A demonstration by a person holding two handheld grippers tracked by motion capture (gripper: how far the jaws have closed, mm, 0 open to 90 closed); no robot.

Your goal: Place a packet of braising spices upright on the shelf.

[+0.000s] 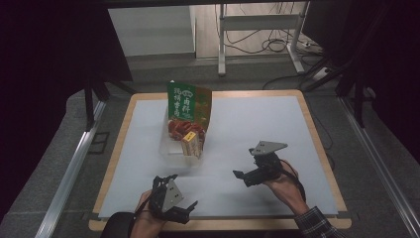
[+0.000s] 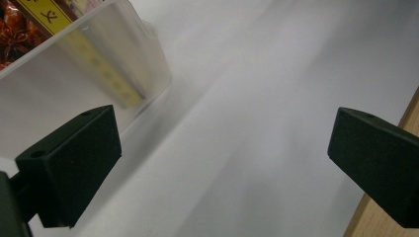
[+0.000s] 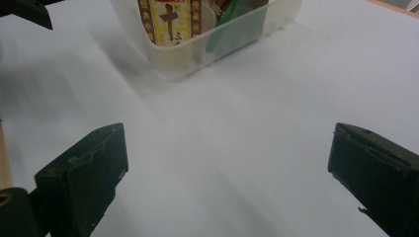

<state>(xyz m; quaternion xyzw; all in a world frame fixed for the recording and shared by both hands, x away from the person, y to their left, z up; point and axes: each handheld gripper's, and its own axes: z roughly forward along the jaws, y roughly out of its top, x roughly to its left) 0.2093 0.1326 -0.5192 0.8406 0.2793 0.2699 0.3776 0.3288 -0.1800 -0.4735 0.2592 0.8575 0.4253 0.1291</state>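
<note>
A clear plastic bin (image 1: 171, 148) stands left of centre on the white sheet. It holds a tall green packet (image 1: 188, 101), a red packet (image 1: 179, 127) and a yellow packet (image 1: 192, 144), all upright. My left gripper (image 1: 185, 190) is open near the front edge, in front of the bin and apart from it. In the left gripper view its open gripper (image 2: 225, 163) has nothing between the jaws, with the bin (image 2: 99, 64) to the upper left. My right gripper (image 1: 243, 162) is open to the right of the bin. In the right gripper view its open, empty gripper (image 3: 225, 168) faces the bin (image 3: 207, 44) and the yellow packet (image 3: 168, 19).
The white sheet (image 1: 257, 119) covers a wooden table whose edge (image 2: 395, 123) lies close to the left gripper. Black curtains flank the table, and a metal stand with cables (image 1: 257, 39) is behind it. Part of the left gripper (image 3: 24, 12) shows at the right gripper view's top left.
</note>
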